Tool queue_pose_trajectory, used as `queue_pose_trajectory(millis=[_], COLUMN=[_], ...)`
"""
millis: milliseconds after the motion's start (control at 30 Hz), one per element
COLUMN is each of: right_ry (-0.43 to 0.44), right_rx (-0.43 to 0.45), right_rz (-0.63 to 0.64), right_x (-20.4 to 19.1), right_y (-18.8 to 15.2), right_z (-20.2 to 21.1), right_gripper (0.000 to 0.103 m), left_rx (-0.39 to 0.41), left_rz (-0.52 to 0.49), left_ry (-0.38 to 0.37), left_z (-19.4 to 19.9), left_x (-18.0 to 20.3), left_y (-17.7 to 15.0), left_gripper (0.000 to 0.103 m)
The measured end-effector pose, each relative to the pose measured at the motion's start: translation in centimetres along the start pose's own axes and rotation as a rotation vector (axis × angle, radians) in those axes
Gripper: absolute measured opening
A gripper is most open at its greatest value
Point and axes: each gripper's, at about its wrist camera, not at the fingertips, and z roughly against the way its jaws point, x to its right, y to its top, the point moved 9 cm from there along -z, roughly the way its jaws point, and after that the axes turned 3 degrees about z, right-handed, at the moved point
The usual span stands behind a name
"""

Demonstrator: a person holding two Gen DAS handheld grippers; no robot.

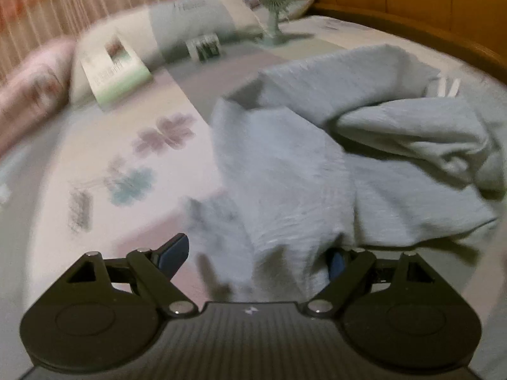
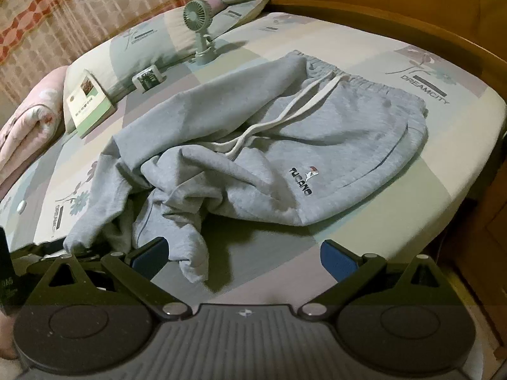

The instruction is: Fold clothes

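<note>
Because the grey sweatpants (image 2: pixel 285 145) lie crumpled on the bed (image 2: pixel 443 158), I keep my left gripper (image 1: pixel 256 253) wide with a bunched leg between its fingers, unclamped. My right gripper (image 2: pixel 244 256) hovers wide, empty. Only the right view shows waistband, drawstring (image 2: pixel 298 104) and logo.

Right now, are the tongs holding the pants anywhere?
No. Both tongs are open. The left tongs straddle a pant leg without pinching it; the right tongs are empty.

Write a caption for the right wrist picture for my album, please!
Crumpled grey pants on a flowery bed, with open fingers waiting to fold.
</note>
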Motion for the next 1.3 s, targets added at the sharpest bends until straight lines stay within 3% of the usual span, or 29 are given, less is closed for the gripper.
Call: queue_pose_trajectory(millis=[100, 167, 300, 400, 500, 800, 933, 1033, 1100, 1167, 1233, 1300], right_ry=[-0.009, -0.015, -0.014, -0.01, -0.009, -0.016, -0.021, -0.027, -0.027, -0.027, -0.028, -0.029], right_rx=[0.002, 0.004, -0.001, -0.007, -0.01, 0.007, 0.005, 0.004, 0.001, -0.004, -0.005, -0.002], right_rz=[-0.005, -0.01, -0.021, -0.018, -0.008, -0.023, -0.022, -0.028, -0.036, -0.031, -0.017, -0.016], right_x=[0.2, 0.5, 0.7, 0.6, 0.4, 0.9, 1.0, 1.2, 1.3, 1.2, 1.0, 1.0], right_y=[0.0, 0.0, -0.1, -0.2, -0.3, -0.2, -0.3, -0.2, -0.1, -0.2, -0.3, -0.3], right_z=[0.2, 0.2, 0.0, -0.2, -0.2, 0.2, 0.1, 0.1, -0.1, -0.2, -0.1, 0.0], right_gripper=[0.103, 0.103, 0.103, 0.103, 0.103, 0.103, 0.103, 0.103, 0.103, 0.103, 0.103, 0.103], left_rx=[-0.01, 0.012, 0.038, 0.048, 0.071, 0.195, 0.197, 0.222, 0.218, 0.203, 0.183, 0.165], left_rz=[0.067, 0.053, 0.035, -0.002, -0.061, -0.26, -0.326, -0.401, -0.449, -0.492, -0.535, -0.577], left_ry=[0.007, 0.019, -0.002, -0.022, -0.022, 0.021, -0.013, -0.109, -0.178, -0.225, -0.265, -0.301], left_z=[-0.3, -0.1, 1.0, 1.2, 1.4, 1.7, 1.0, 1.6, 1.7, 1.3, 0.9, 0.7], left_x=[-0.6, -1.2, -1.7, -1.6, -1.4, -0.9, 0.8, 4.0, 6.2, 8.0, 9.5, 10.5], left_y=[-0.3, -0.1, 0.4, 1.2, 2.8, 12.1, 15.0, 14.8, 14.1, 13.2, 12.2, 11.3], left_gripper=[0.084, 0.076, 0.034, 0.023, 0.02, 0.021, 0.03, 0.042, 0.045, 0.045, 0.056, 0.059])
